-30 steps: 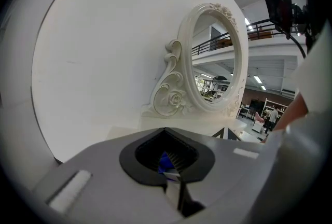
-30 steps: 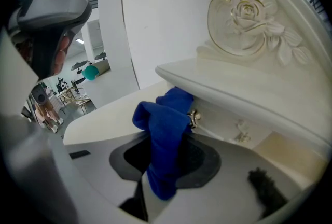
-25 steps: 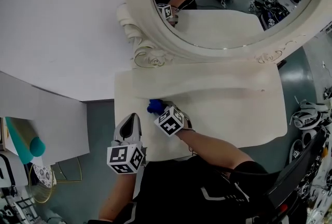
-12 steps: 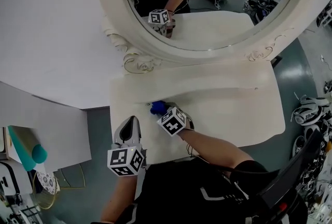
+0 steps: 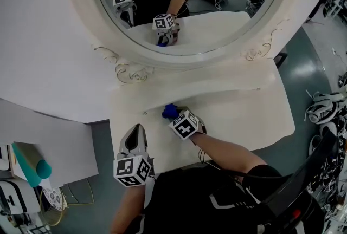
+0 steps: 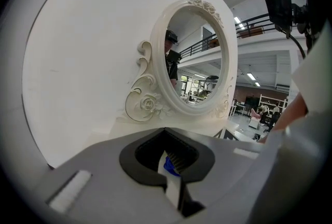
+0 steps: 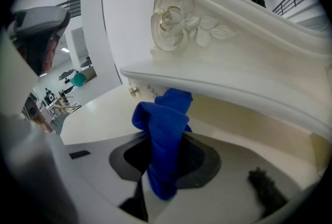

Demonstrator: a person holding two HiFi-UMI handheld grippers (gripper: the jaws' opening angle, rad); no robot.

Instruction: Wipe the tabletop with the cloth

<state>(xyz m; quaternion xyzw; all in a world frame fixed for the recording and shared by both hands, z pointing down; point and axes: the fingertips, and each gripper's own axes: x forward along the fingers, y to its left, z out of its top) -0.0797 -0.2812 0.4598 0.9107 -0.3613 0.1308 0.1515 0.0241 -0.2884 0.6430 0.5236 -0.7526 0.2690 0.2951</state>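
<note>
Right gripper [image 5: 178,117] [image 7: 166,166] jaws: closed tight on the cloth [image 5: 169,111] [image 7: 166,124], gripped at mid-length, with one end bunched above the pads and the other hanging below them.
Left gripper [image 5: 135,132] [image 6: 166,135] jaws: drawn together to a thin slit, holding nothing; only a sliver of blue and pale surface visible through the slit.
Right gripper place: in front of the mirror [image 5: 184,58] [image 6: 155,62] [image 7: 171,23], under its carved lower-left scroll, over the tabletop [image 5: 244,114].
Left gripper place: farther out from the mirror than the right gripper, at the tabletop's near left edge.
Cloth place: just in front of the ledge at the mirror's base, upper end close under that ledge.
Hidden or unclear: most of the cloth covered by the right gripper's marker cube in the head view; contact between cloth and tabletop not discernible; near edge of the tabletop cut off by the person's forearm and torso.
Cloth appearance: deep blue, soft, crumpled into a narrow folded wad, no print visible.
</note>
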